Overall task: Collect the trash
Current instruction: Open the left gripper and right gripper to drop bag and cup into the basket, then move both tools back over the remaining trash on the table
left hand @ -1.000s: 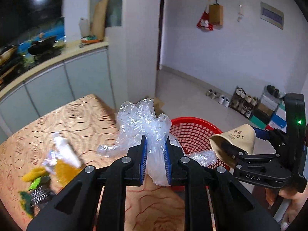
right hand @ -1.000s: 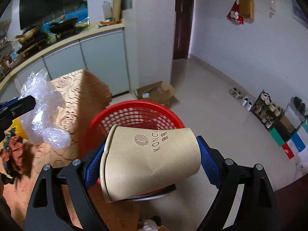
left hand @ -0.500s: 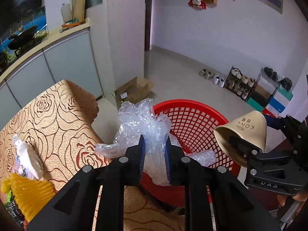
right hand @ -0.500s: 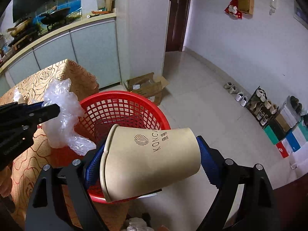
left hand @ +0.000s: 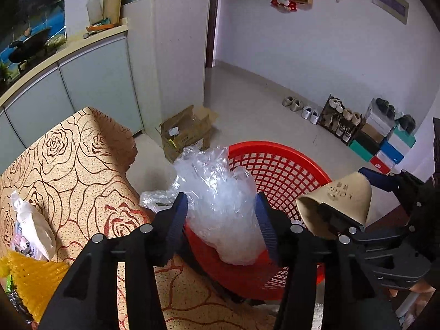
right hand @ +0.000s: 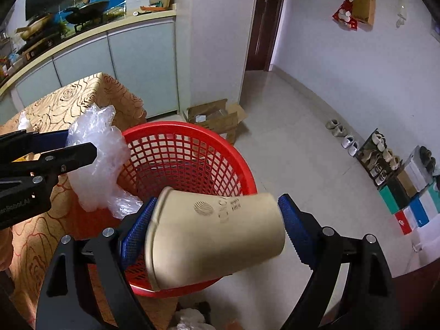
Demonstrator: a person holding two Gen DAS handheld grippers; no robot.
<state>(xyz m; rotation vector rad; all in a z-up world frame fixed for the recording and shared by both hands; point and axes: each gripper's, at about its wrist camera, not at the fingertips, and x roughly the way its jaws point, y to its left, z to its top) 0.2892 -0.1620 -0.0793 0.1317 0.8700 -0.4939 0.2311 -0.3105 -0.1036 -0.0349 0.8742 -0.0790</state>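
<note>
While the left hand-held gripper [left hand: 221,221] has just opened around plastic wrap [left hand: 220,206], the right [right hand: 214,231] clamps a paper cup [right hand: 214,236].

left hand-held gripper [left hand: 221,214] | jaws just opened | plastic bag [left hand: 220,206] released between them

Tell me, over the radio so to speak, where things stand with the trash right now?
Left gripper jaws just opened, clear plastic wrap between them, over the red basket. Right gripper grips the paper cup above the basket. Nothing in the way.
</note>
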